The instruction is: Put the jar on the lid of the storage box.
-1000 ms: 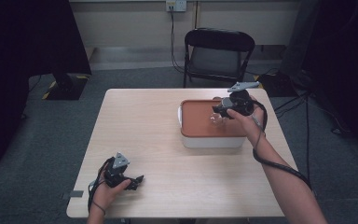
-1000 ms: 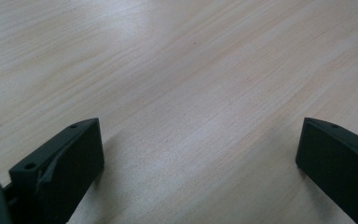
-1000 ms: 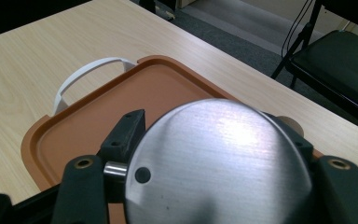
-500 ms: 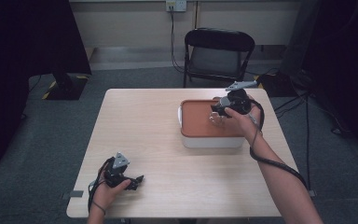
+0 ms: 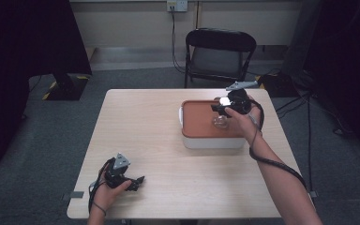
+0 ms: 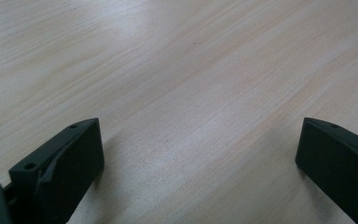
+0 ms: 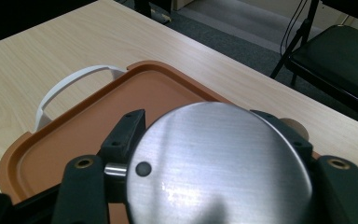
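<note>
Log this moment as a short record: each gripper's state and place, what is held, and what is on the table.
left gripper: open, holding nothing, low at the table's near left
right gripper: shut on a jar, above the box
jar: clear, with a shiny metal lid between the jaws
box: white, orange lid, white handle, on the table's right half
table: light wood
behind: black folding chair

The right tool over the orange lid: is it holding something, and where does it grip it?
Yes. The right tool is clamped on a round silver-lidded jar, its black jaws pressing opposite sides of the lid's rim, above the orange lid. The left tool holds nothing.
</note>
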Tool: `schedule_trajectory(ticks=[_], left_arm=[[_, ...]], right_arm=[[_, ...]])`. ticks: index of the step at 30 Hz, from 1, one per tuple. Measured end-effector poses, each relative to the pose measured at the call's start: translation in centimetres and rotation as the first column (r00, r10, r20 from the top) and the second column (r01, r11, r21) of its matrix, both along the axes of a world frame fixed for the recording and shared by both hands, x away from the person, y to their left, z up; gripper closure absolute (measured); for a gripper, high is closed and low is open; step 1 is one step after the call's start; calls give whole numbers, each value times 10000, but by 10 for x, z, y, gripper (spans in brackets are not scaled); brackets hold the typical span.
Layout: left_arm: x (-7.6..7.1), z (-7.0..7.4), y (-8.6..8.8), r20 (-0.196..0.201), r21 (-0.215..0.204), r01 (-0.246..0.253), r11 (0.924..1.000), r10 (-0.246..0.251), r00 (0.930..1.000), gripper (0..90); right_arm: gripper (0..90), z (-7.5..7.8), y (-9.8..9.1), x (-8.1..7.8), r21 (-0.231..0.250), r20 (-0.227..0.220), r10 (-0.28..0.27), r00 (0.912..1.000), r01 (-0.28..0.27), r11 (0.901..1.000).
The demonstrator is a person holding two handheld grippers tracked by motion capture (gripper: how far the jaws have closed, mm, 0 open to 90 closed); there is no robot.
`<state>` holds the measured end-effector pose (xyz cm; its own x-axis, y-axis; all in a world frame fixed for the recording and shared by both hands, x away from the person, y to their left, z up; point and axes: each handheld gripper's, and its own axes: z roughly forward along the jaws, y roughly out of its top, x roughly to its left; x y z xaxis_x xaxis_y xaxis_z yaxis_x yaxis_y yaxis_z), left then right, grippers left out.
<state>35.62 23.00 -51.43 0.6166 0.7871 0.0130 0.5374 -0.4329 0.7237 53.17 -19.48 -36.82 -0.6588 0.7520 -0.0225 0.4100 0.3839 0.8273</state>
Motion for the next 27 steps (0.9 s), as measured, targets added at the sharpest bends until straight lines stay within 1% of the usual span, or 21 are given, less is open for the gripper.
schedule_trajectory(ticks=[2,5,10,11,12,14,16,18,19,20,23,27], left_arm=[[0,0,0,0,-1,0,10000,0,10000,6],[0,0,0,0,-1,-2,10000,2,10000,5],[0,0,0,3,-1,-2,10000,2,10000,5],[0,0,0,2,2,0,10000,0,10000,6],[0,0,0,1,2,0,10000,0,10000,5],[0,0,0,2,2,2,10000,-2,10000,5],[0,0,0,0,-2,-2,10000,2,10000,5],[0,0,0,1,-2,-2,10000,2,10000,5],[0,0,0,0,0,0,10000,0,10000,6],[0,0,0,0,-1,-2,10000,2,10000,5],[0,0,0,1,-1,-1,10000,1,10000,5],[0,0,0,-2,-2,0,10000,0,10000,5]], right_arm=[[383,0,0,0,-9,13,-15,10000,15,10000],[397,-1,1,0,183,29,-75,10000,75,9998],[388,0,0,1,214,8,-112,9999,112,9997],[365,-1,0,1,265,-9,-100,9999,100,9996],[319,-1,0,1,379,-160,-31,9999,37,9993],[226,-1,0,1,388,-157,-138,9998,144,9991],[176,-1,0,2,607,-424,-43,9991,68,9981],[103,0,0,1,699,-452,-76,9989,108,9975],[83,0,-1,1,828,-555,-75,9984,121,9965],[80,0,-2,1,846,-590,-70,9982,120,9963],[53,2,-2,-1,709,-514,-90,9986,126,9974],[34,2,-3,-2,719,-491,-150,9987,185,9972]])
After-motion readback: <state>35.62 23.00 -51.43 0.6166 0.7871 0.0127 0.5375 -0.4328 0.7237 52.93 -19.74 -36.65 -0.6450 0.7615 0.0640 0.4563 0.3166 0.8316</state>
